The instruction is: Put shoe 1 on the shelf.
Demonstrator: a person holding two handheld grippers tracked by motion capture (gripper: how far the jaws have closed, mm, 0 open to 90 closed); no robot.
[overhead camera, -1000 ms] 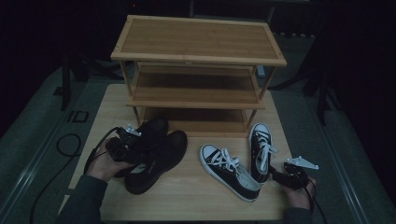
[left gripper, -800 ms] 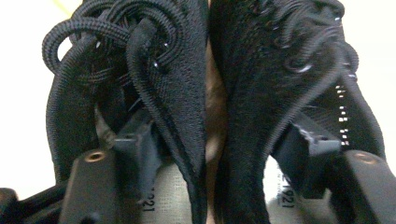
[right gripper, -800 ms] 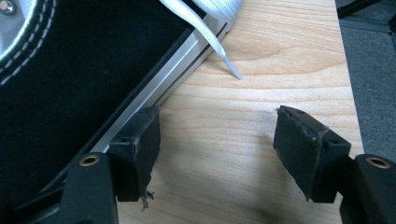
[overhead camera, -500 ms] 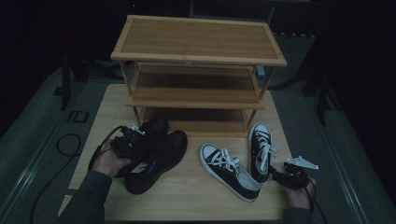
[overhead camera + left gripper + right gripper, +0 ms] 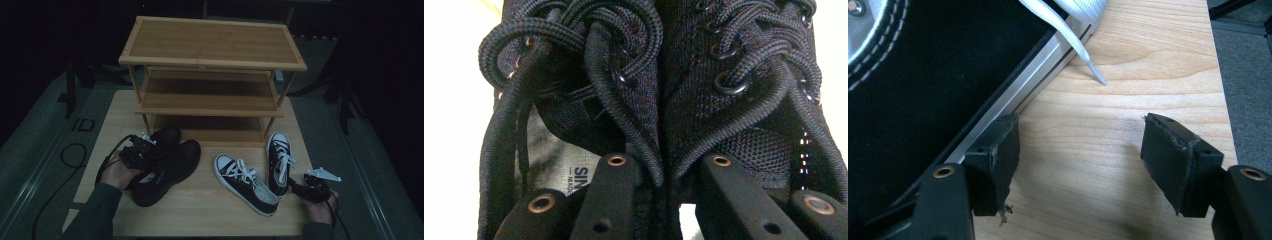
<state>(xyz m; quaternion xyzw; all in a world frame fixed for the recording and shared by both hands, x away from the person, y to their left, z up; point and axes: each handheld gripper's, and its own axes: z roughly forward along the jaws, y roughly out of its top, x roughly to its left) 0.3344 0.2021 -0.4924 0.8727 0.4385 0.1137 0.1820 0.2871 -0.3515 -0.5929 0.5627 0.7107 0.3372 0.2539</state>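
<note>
Two black shoes (image 5: 165, 162) lie side by side on the counter (image 5: 200, 210), in front of the wooden shoe rack (image 5: 212, 75). The left gripper (image 5: 142, 150) has just been closing and pinches their inner edges together. The right gripper (image 5: 300, 189) rests spread wide beside a black-and-white sneaker (image 5: 280, 160).

A light wooden table (image 5: 210, 220) stands in a dim room, its pale grain catching what little light there is. At the table's far edge stands a three-tier bamboo shoe rack (image 5: 212, 47), its top board the brightest surface in the high view. Grey carpeted floor (image 5: 35, 155) lies to both sides of the table, and a black cable (image 5: 60, 170) loops over it by the left edge. Dark stand legs (image 5: 345, 100) rise beyond the right edge. Behind the rack the room falls into near blackness.
</note>
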